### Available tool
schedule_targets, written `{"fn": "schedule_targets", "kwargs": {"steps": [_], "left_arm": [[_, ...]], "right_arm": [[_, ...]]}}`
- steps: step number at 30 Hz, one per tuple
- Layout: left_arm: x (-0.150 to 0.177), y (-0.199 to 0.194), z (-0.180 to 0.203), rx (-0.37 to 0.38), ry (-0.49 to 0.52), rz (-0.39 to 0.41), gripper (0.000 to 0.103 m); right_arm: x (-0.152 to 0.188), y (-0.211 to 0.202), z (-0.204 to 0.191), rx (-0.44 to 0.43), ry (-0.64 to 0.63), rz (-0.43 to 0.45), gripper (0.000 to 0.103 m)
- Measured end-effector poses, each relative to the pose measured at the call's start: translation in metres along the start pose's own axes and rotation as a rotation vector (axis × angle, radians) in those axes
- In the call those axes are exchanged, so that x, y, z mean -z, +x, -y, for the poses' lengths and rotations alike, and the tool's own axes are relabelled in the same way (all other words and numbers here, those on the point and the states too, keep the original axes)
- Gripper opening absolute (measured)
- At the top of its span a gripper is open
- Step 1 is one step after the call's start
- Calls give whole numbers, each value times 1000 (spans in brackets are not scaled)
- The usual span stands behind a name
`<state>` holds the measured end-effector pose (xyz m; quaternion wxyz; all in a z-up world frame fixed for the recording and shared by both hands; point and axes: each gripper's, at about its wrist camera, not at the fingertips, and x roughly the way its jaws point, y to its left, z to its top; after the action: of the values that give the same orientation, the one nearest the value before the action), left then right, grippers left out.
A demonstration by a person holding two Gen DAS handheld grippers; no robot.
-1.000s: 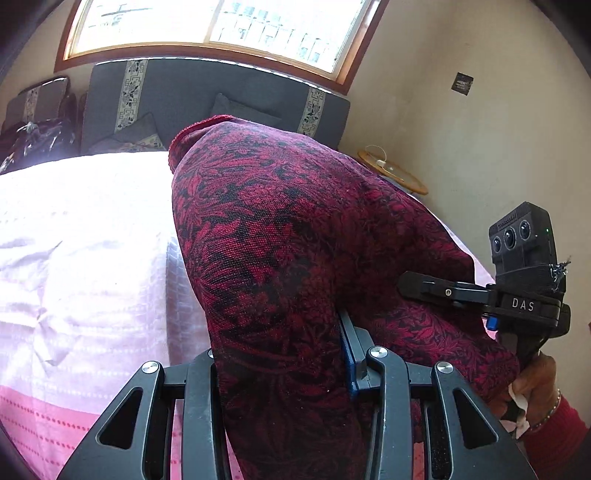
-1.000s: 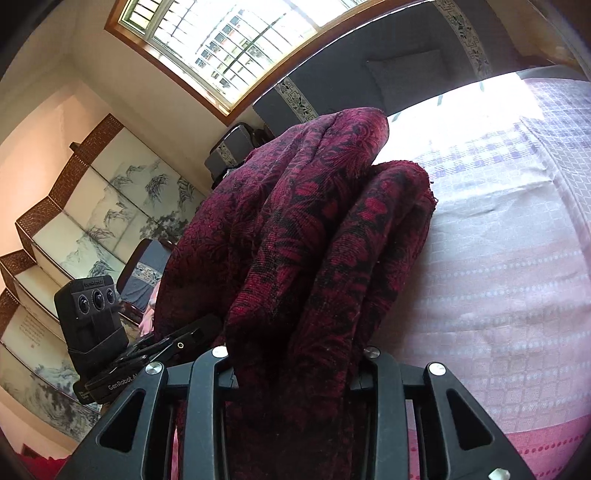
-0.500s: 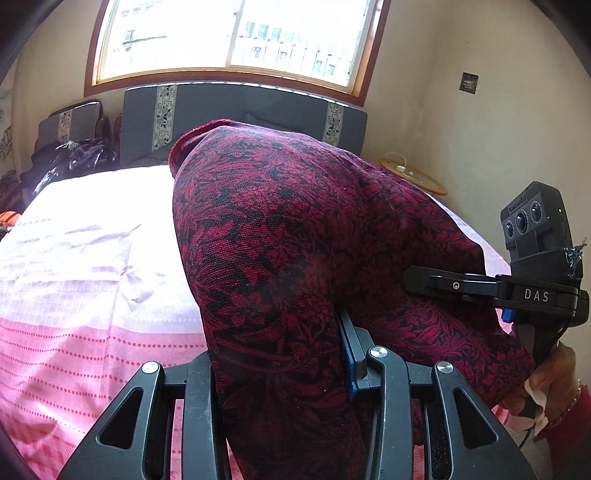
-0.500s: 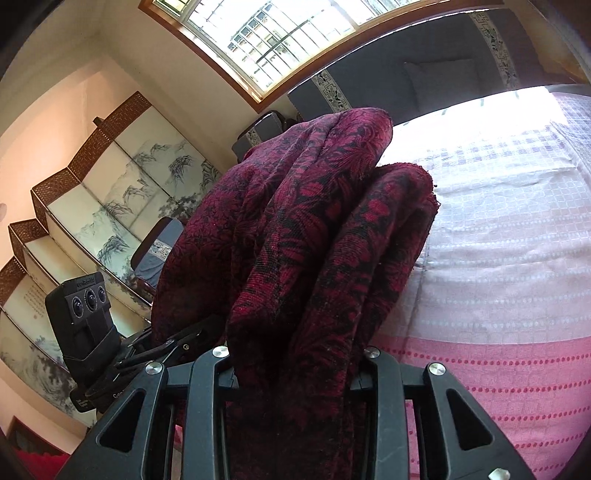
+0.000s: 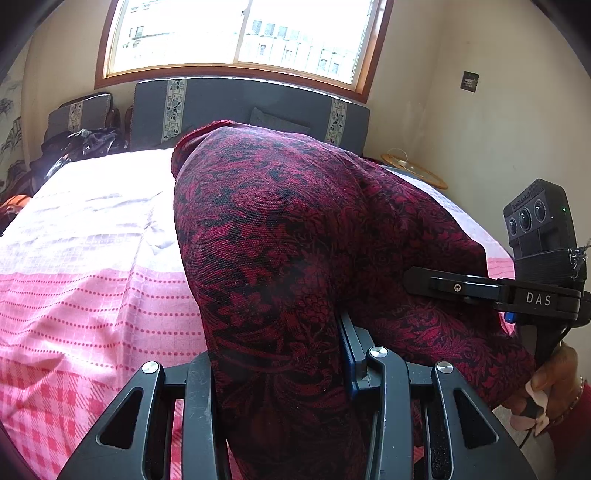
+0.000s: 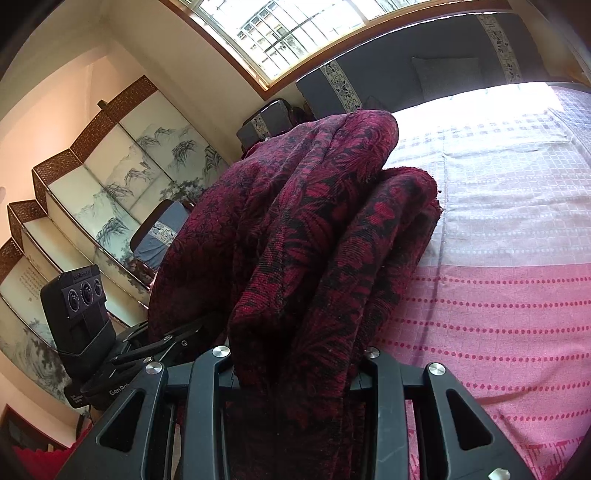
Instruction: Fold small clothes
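A dark red and black floral knit garment [image 5: 295, 240] hangs bunched over both grippers above a bed. My left gripper [image 5: 288, 354] is shut on the garment, which drapes over its fingers and hides their tips. My right gripper [image 6: 295, 354] is also shut on the garment [image 6: 314, 229], with folded layers spilling forward over it. The right gripper's body and camera show at the right of the left wrist view [image 5: 535, 288]. The left gripper's body shows at the lower left of the right wrist view [image 6: 85, 325].
The bed [image 5: 92, 277] has a pink and white checked cover [image 6: 498, 258]. A grey headboard [image 5: 240, 103] and window [image 5: 240, 33] stand behind. A round wooden tray [image 5: 413, 170] is by the right wall. A painted folding screen [image 6: 110, 177] stands at left.
Both grippers have pulled back and up with the garment; more of the pink cover near the bed's front edge shows. The grip on the garment is unchanged.
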<state>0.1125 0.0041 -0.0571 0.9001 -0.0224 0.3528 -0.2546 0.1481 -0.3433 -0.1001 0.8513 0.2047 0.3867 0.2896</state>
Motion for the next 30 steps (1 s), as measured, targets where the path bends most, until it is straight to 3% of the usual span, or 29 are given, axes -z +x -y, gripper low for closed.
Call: {"fn": "schedule_targets", "kwargs": {"steps": [12,22,30], "left_arm": [[13,-8,6,-5,11,17,38],[-5,-11,11,-19,37,64,38],[1,5,2,-5,36,34,38]], "right_arm": [[6,-2,-8,3,-25,11,30],[-9,-2,-12,-17,-53,67,30],[-2,9,-1,-18,-34,56,30]]}}
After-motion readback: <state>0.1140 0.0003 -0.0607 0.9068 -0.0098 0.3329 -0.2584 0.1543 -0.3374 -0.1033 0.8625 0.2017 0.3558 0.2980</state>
